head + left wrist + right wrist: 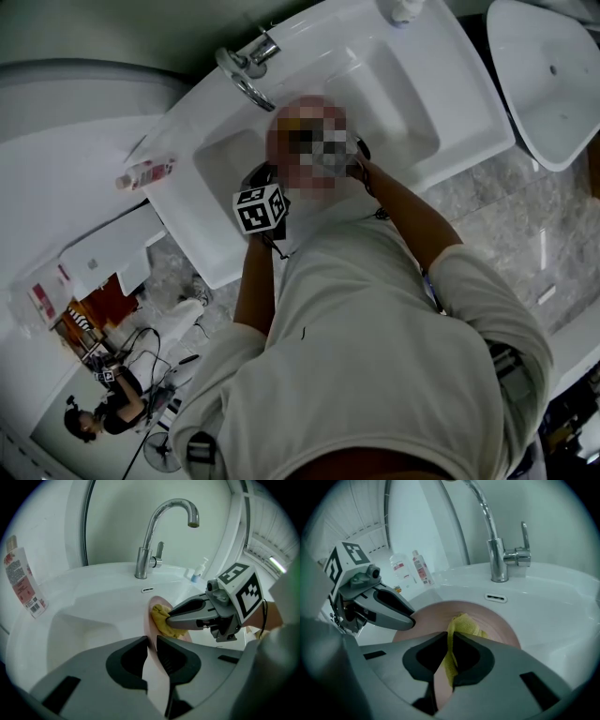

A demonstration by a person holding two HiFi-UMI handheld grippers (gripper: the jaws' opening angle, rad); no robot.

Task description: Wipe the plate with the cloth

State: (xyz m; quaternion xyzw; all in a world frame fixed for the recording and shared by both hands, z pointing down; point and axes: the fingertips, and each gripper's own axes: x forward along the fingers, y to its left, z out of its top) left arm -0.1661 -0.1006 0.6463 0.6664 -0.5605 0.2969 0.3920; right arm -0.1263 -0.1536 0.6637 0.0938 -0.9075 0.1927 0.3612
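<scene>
— Pink round plate [153, 681]: where does it sit in the left gripper view?
— Edge-on, down the lower middle of the frame. The left tool [151, 641] has its jaws closed on the rim. The plate runs away from the camera as a thin strip, out over the white basin [93, 602] and below the curved chrome tap [154, 541].
— And the crumpled yellow cloth [161, 618]?
— At the far end of that strip, on the plate's right-hand face. The right tool [169, 620] comes in from the right of the frame, jaws pinched on the cloth.
— Right gripper view?
— There the plate shows its broad face, centre frame. The cloth rises out of the closed jaws and its top end lies on that face, about mid-plate; I judge it touching. The left tool holds the rim at the left of the frame.
— So what does the stroke turn on?
— The face is turned toward the right tool, the nearer of the two to it. The wipe should run across that face while the left one steadies the rim.
— Anything hidden?
— The plate's near part is cut off by the right tool's own body. In the head view a mosaic patch covers where the tools meet. Only one marker cube [261, 208] and two arms reaching over the basin show there; no plate, no cloth.
</scene>
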